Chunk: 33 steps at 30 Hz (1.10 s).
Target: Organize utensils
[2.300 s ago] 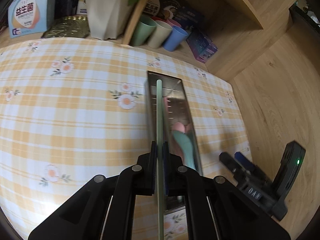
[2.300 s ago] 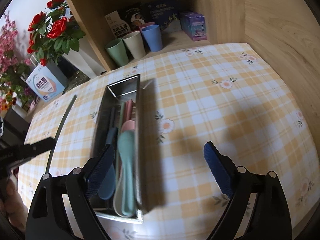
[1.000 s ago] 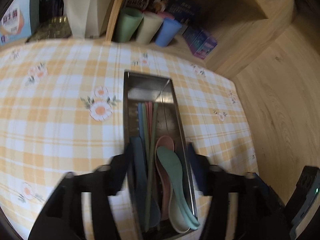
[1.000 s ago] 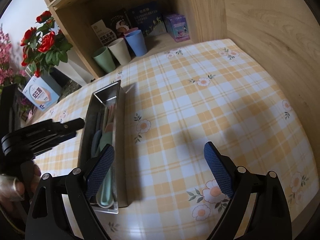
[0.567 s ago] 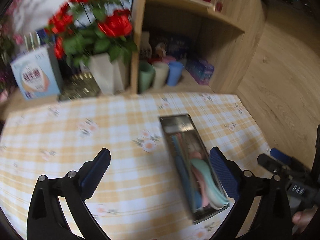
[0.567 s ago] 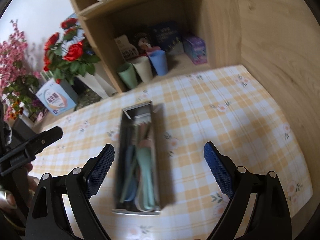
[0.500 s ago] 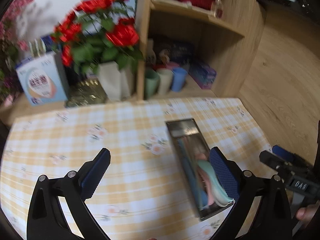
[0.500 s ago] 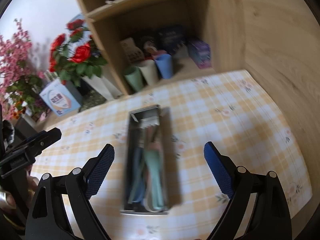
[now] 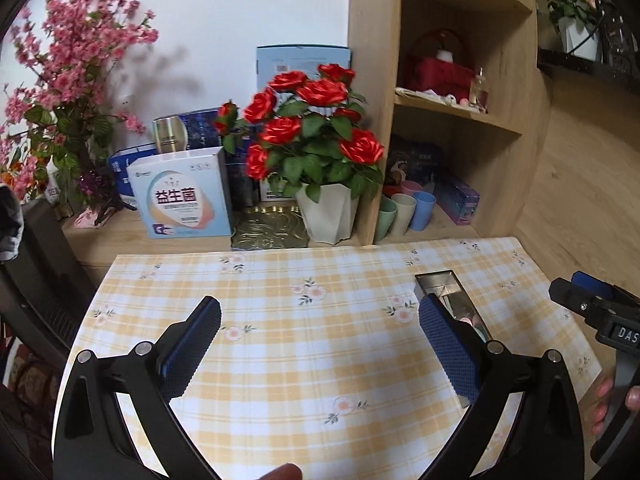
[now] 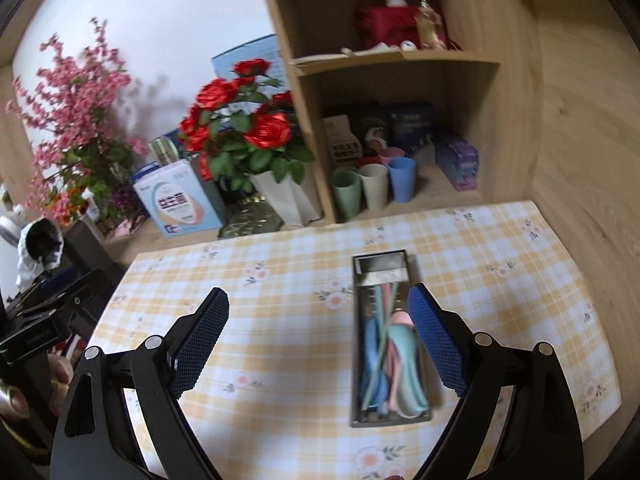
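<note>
A long steel tray (image 10: 382, 269) lies on the yellow checked tablecloth (image 10: 280, 288). It holds several pastel utensils (image 10: 394, 356), among them green, pink and blue spoons and thin chopsticks. The tray also shows in the left wrist view (image 9: 438, 279), partly behind my right-hand finger. My left gripper (image 9: 318, 344) is open and empty, held high above the middle of the table. My right gripper (image 10: 318, 334) is open and empty, high above the table, left of the tray.
A white pot of red roses (image 9: 326, 216), a white and blue box (image 9: 182, 196) and a gold dish (image 9: 270, 230) stand behind the table. Three cups (image 10: 370, 190) and a purple box (image 10: 458, 164) sit in the wooden shelf unit (image 10: 400, 64). A wooden wall (image 10: 580, 120) stands on the right.
My left gripper opened and let a green chopstick go into the tray. Both grippers then drew back and rose away from the table, so the tray looks smaller.
</note>
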### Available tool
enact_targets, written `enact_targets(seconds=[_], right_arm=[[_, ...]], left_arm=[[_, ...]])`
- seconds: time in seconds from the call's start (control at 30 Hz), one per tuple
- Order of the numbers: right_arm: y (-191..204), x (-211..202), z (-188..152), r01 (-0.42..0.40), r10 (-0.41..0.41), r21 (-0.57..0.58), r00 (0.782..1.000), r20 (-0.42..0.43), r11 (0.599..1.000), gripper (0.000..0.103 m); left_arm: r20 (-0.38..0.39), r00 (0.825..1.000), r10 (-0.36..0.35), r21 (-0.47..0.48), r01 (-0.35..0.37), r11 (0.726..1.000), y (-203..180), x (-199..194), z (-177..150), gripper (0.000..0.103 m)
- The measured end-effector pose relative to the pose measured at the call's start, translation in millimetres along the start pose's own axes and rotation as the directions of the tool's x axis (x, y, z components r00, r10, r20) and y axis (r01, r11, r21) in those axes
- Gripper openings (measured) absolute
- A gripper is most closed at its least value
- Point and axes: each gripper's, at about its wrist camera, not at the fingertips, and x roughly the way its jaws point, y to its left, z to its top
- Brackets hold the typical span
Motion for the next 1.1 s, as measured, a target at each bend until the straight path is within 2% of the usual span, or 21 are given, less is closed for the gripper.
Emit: enact_targets(seconds=[0.23, 0.4, 1.1], right_arm=[[31.2, -8.4, -9.7, 0.027, -0.027, -0.040, 1.000, -0.004, 0.999, 0.088], [41.4, -11.3, -14.1, 0.064, -0.065, -0.063, 0.998, -0.003, 0.996, 0.088], [57.1, -18.2, -15.1, 0.096, -0.093, -0.090, 0.995, 0.035, 0.991, 0.088]], left_arm=[[0.048, 0.998, 0.042, -0.028, -0.040, 0.999, 26.9, -34.7, -3.0, 0.097], [0.061, 0.997, 0.057, -0.030, -0.055, 0.998, 33.2, -44.7, -7.0, 0.097], [0.079, 0.995, 0.063, -0.016, -0.062, 0.998, 36.5, -53.2, -14.0, 0.097]])
